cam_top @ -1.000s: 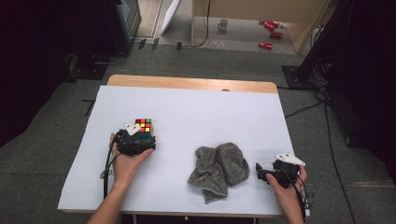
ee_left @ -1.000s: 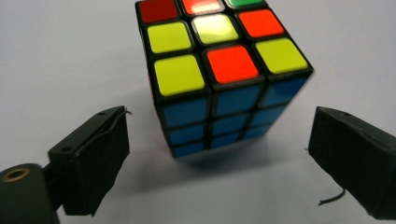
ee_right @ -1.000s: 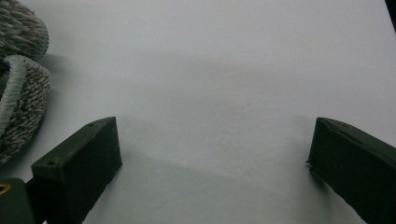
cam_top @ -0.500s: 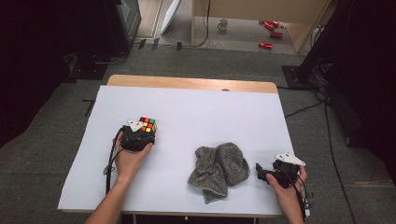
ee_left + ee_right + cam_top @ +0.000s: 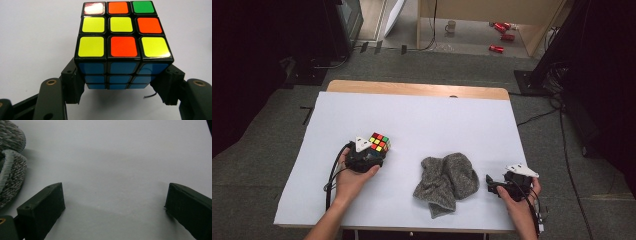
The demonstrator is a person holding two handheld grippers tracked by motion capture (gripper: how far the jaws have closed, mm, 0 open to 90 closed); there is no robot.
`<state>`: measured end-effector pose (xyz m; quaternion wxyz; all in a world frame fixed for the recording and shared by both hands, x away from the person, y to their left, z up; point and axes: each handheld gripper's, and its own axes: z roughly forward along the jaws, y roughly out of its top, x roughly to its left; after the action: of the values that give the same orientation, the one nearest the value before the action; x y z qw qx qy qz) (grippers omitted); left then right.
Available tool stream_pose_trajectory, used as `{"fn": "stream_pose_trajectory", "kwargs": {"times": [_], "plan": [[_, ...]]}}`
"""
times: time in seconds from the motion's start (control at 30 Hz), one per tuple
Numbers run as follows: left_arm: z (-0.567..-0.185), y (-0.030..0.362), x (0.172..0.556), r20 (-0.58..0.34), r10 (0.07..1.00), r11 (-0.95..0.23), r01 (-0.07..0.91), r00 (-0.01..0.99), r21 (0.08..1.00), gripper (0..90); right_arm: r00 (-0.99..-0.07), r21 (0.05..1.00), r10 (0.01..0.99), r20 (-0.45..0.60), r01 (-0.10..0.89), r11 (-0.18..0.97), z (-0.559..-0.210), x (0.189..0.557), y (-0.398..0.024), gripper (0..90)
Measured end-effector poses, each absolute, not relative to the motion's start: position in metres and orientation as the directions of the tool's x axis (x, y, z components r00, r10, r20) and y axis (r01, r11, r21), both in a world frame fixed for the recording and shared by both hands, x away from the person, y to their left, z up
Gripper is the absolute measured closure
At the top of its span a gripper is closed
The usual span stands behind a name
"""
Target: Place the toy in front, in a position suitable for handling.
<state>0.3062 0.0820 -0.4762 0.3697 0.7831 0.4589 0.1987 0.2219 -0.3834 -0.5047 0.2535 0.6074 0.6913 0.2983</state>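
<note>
1. The person's left claw (image 5: 373,150) is clamped on a puzzle cube (image 5: 379,142), one jaw pressed against each side of it.
2. In the left gripper view that left claw (image 5: 117,82) grips the puzzle cube (image 5: 122,45) low on its blue face, with the top face of yellow, orange, red and green squares turned up.
3. The cube sits on the left part of the white worktop (image 5: 437,120), just ahead of the person's left hand (image 5: 352,177), and the shadow beneath it in the left gripper view suggests it is lifted slightly off the surface.
4. The right claw (image 5: 490,184) rests near the front right edge of the worktop, its jaws spread wide with nothing between them.
5. In the right gripper view the right claw (image 5: 113,202) stands over bare white surface.
6. A crumpled grey cloth (image 5: 446,182) lies between the two hands, just beside the right claw and well apart from the cube; its knitted edge (image 5: 10,170) shows at the left of the right gripper view.
</note>
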Motion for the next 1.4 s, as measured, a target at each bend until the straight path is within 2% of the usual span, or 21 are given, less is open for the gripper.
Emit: {"fn": "stream_pose_trajectory", "kwargs": {"times": [0.47,0.83,1.4], "plan": [[-0.468,0.058,0.260,-0.022,0.763,-0.397,0.494,0.647,0.774,34.8,-0.134,0.720,0.991,0.011,0.689,0.085,-0.505,0.222,-0.383,1.8],[-0.485,0.052,0.251,-0.012,0.698,-0.462,0.464,0.716,0.756,34.7,-0.133,0.720,0.991,0.011,0.688,0.085,-0.505,0.222,-0.383,1.8],[-0.490,0.050,0.251,-0.030,0.678,-0.478,0.471,0.734,0.741,34.7,-0.137,0.732,0.991,-0.007,0.674,0.098,-0.502,0.219,-0.382,1.9]]}}
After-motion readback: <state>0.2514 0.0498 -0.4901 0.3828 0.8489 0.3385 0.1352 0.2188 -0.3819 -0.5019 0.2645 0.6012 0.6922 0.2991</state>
